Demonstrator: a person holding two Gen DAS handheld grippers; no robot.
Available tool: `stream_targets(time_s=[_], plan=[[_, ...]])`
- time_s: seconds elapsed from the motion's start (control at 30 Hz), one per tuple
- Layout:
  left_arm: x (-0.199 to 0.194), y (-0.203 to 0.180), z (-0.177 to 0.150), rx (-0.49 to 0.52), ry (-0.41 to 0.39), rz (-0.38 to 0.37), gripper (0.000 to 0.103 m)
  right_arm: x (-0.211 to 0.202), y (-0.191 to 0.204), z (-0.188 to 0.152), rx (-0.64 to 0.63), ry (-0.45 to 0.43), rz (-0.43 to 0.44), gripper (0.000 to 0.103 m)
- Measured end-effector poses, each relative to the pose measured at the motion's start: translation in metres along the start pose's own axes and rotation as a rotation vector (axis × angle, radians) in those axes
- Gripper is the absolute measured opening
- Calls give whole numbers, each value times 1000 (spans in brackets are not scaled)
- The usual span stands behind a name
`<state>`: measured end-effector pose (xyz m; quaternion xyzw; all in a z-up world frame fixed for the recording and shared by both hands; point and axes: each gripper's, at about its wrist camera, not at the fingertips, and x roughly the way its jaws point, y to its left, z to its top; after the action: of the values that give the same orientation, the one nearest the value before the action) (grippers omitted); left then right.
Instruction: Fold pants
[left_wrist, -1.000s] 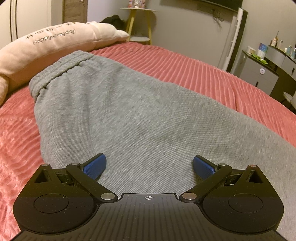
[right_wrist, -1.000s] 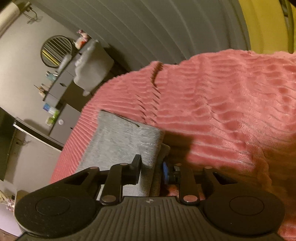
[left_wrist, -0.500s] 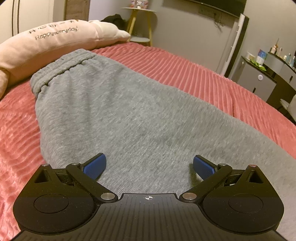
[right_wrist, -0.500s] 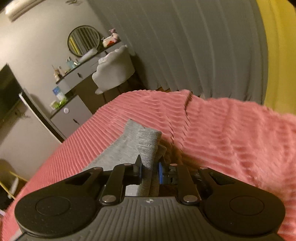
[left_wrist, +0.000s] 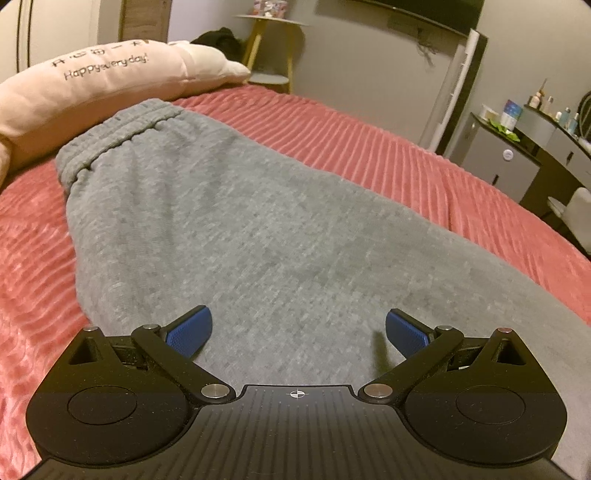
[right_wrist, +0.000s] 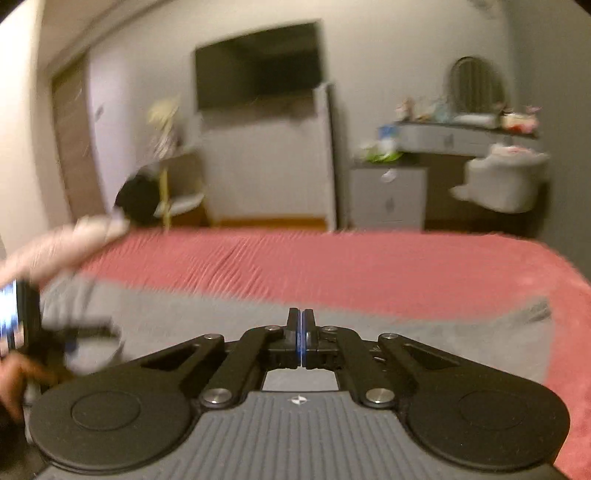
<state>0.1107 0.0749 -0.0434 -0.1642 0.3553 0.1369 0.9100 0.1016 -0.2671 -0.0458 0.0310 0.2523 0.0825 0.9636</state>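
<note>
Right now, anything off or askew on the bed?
Nothing stands out. The grey pants lie flat on the red bedspread, waistband near the pillow. The right view is motion-blurred, so detail there is unclear.

Bed w/ ribbed pink-red blanket (left_wrist: 369, 147) carries grey knit sweatpants (left_wrist: 258, 240) laid flat lengthwise, waistband toward cream lettered pillow (left_wrist: 92, 85) at head edge.

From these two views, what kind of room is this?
Most likely a bedroom: gray pants lie on a bed with a pink ribbed blanket, a pillow at its head, and a wall-mounted TV.
</note>
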Motion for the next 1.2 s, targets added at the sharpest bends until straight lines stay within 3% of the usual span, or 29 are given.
stream_targets(time_s=[0.07, 0.1, 0.2, 0.27, 0.33, 0.4, 0.67, 0.7, 0.73, 0.8, 1.0, 1.07, 1.1, 1.2], plan=[[-3, 0, -1, -4, 1, -18, 103, 11, -13, -14, 154, 35, -25, 1], [-4, 0, -2, -4, 2, -32, 103, 13, -27, -21, 250, 49, -58, 7], [-1, -3, -2, 10, 7, -48, 103, 2, -91, -47, 650, 53, -60, 12], [4, -7, -2, 36, 8, -34, 103, -11, -131, -66, 907, 2, -61, 32], [6, -13, -4, 70, 7, -22, 103, -24, -154, -84, 1073, -55, -109, 77], [8, -17, -5, 95, 7, -9, 103, -32, -171, -100, 1193, -119, -131, 83], [7, -15, -5, 82, 1, -14, 103, -22, -197, -141, 1593, -285, -103, 81], [6, -16, -5, 85, -2, -10, 103, -15, -196, -140, 1630, -292, -104, 67], [5, -16, -6, 85, -4, -11, 103, -11, -196, -143, 1660, -283, -110, 40], [1, -13, -5, 69, -8, -38, 103, -9, -197, -152, 1724, -276, -121, 18], [-5, -3, -3, -7, 14, -132, 103, -12, -201, -176, 1858, -324, -55, 25], [-7, -7, -4, 5, 23, -145, 103, -5, -202, -173, 1819, -274, -64, 21], [-8, -9, -5, 15, 28, -161, 103, -6, -203, -172, 1782, -242, -78, 14], [-17, -16, -9, 42, 57, -244, 103, -5, -203, -155, 1659, -193, -71, 10]])
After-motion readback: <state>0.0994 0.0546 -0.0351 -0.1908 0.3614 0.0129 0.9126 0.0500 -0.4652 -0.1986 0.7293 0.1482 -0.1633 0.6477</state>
